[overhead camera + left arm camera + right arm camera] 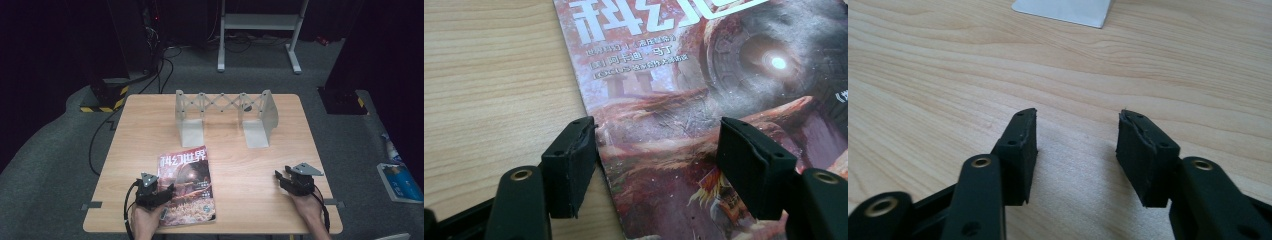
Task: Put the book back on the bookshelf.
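Observation:
A magazine (187, 185) with a reddish cover and white title letters lies flat on the wooden table (250, 165), near its front edge left of centre. My left gripper (168, 189) is low over the magazine's left part and stands open. In the left gripper view one jaw sits at the magazine's (684, 100) left edge and the other over the cover, with nothing pinched in the left gripper (656, 150). My right gripper (281, 176) rests near the table's front right, open over bare wood, and the right gripper (1078, 145) has nothing between its jaws.
A grey metal expandable bookstand (225, 107) with two upright end plates stands at the back of the table; one base plate (1063, 10) lies ahead of the right gripper. Cables (100, 135) and a blue-and-white box (400, 180) lie on the floor around the table.

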The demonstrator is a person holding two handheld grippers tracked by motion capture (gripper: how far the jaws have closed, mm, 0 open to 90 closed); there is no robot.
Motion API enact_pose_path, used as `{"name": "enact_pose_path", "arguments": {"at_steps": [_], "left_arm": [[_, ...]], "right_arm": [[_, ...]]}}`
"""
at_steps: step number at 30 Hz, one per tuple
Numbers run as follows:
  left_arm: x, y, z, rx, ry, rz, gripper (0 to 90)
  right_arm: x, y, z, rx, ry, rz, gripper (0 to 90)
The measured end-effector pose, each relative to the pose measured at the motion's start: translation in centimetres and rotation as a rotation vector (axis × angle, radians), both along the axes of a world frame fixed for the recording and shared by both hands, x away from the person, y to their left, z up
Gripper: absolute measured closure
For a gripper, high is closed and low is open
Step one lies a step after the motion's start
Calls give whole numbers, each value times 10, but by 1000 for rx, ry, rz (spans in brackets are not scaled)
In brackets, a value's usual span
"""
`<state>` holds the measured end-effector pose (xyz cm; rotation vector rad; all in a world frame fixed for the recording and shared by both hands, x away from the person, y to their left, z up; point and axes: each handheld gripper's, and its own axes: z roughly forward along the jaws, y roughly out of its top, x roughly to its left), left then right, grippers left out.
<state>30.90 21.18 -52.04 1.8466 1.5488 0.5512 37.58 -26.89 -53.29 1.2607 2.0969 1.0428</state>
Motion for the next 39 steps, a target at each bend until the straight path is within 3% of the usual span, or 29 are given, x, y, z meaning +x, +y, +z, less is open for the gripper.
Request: {"name": "enact_pose_path", "arguments": {"at_steps": [4, 6, 8, 12, 15, 16, 18, 26, 33, 39], "left_arm": [[2, -3, 0, 2, -4, -4, 324], [4, -6, 0, 1, -3, -9, 324], [5, -7, 0, -2, -5, -6, 324], [7, -11, 0, 4, -8, -20, 324], [8, -13, -1, -2, -10, -20, 324], [8, -15, -1, -2, -12, -22, 324], [9, -16, -1, -7, -14, -22, 324], [11, -21, -1, -8, -17, -25, 324], [13, -25, -1, -1, -18, -37, 324], [15, -30, -2, -4, -20, -51, 323]], "right_arm": [[0, 1, 1, -8, 8, 8, 530], [-1, 7, 5, 54, 35, 14, 522], [-1, 10, 6, 66, 35, 17, 519], [-5, 38, 7, 102, 48, 85, 506], [-6, 47, 7, 117, 56, 107, 504], [-8, 59, 6, 136, 72, 135, 500], [-9, 71, 4, 130, 81, 164, 499], [-12, 107, 9, 192, 110, 262, 475], [-15, 135, 8, 190, 130, 323, 465], [-15, 144, 7, 196, 147, 335, 457]]}}
